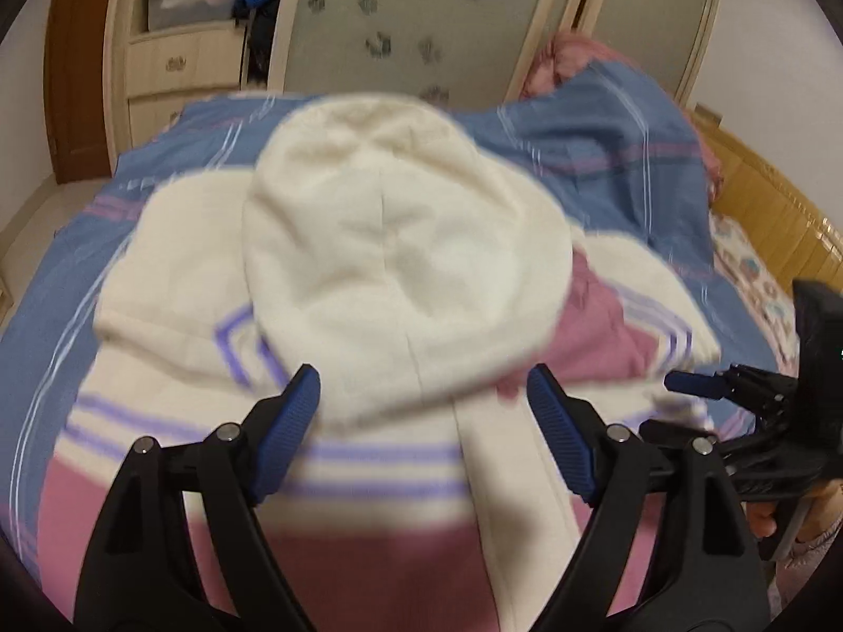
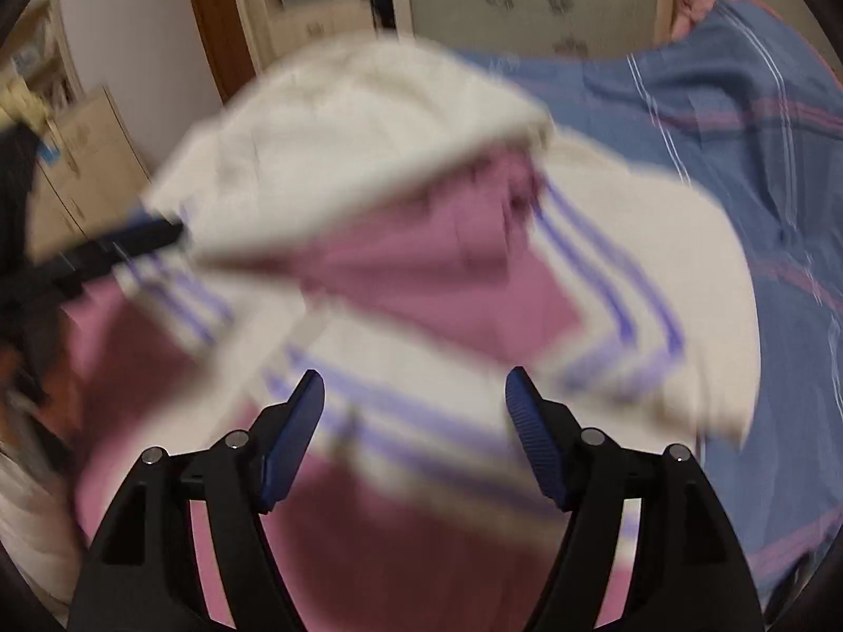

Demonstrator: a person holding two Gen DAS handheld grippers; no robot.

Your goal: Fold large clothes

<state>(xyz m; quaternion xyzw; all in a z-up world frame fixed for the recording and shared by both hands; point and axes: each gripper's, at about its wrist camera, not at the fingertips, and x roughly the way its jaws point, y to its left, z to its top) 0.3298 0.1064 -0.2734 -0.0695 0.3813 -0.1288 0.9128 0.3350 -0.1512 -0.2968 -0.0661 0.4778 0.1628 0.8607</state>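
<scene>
Cream and pink, the hoodie (image 1: 411, 263) is spread on the blue bed cover (image 1: 606, 147), hood laid back over its body. Nothing is held: the left gripper (image 1: 424, 395) and the right gripper (image 2: 415, 395) are both wide open above the cloth. One thin layer could be pinched by mistake, so the fold could come out crooked. The hood's round top is shown in the left view; the pink lining under it is shown only in the blurry right view.
</scene>
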